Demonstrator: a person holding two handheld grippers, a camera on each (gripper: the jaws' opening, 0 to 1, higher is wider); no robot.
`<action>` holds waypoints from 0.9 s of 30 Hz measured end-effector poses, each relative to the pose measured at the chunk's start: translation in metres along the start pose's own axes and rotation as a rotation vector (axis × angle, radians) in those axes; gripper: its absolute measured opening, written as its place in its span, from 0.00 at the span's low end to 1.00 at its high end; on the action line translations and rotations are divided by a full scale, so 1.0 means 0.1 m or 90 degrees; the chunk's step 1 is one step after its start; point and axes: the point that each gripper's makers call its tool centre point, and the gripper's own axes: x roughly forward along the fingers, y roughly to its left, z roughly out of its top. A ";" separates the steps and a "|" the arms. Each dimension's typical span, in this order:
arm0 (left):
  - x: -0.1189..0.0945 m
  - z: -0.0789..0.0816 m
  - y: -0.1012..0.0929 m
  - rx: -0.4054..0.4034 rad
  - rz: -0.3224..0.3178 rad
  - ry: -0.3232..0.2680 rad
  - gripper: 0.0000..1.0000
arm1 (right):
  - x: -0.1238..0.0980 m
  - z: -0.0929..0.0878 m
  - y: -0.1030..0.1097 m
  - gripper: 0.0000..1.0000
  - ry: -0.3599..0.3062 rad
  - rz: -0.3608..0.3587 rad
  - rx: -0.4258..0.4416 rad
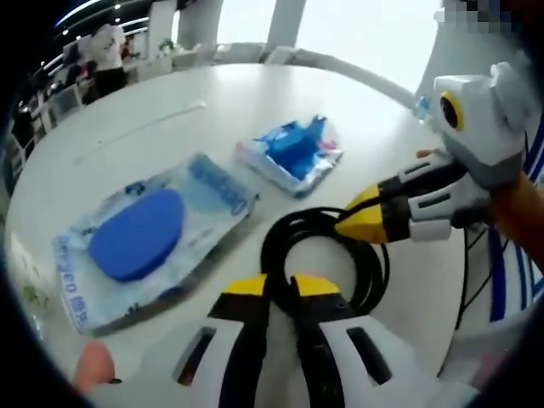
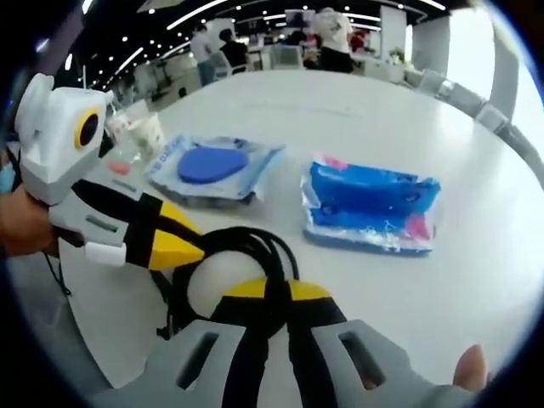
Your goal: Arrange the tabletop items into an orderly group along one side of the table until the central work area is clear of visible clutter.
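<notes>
A coiled black cable [image 1: 374, 263] lies on the white table [image 1: 238, 93] right in front of me. My left gripper [image 1: 280, 287] is shut on the coil's near side. My right gripper [image 1: 357, 219] comes in from the right, its yellow tips pinched on the coil's far edge. In the right gripper view the cable [image 2: 255, 242] runs between my right gripper's [image 2: 278, 291] shut jaws, and the left gripper [image 2: 191, 246] bites the coil from the left. A clear bag with a blue oval pad [image 1: 140, 234] [image 2: 212, 166] and a blue packet [image 1: 293, 153] [image 2: 370, 204] lie flat beyond.
A thin white strip [image 1: 144, 127] lies farther out on the table. Cups [image 2: 140, 132] stand near the table's edge behind the clear bag. People and chairs [image 2: 327, 38] are beyond the far rim. A fingertip [image 2: 472, 365] shows by the right gripper's handle.
</notes>
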 end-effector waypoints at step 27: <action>-0.34 0.16 0.07 0.004 -0.012 -0.100 0.38 | -0.22 0.31 0.00 0.43 -0.095 -0.032 -0.025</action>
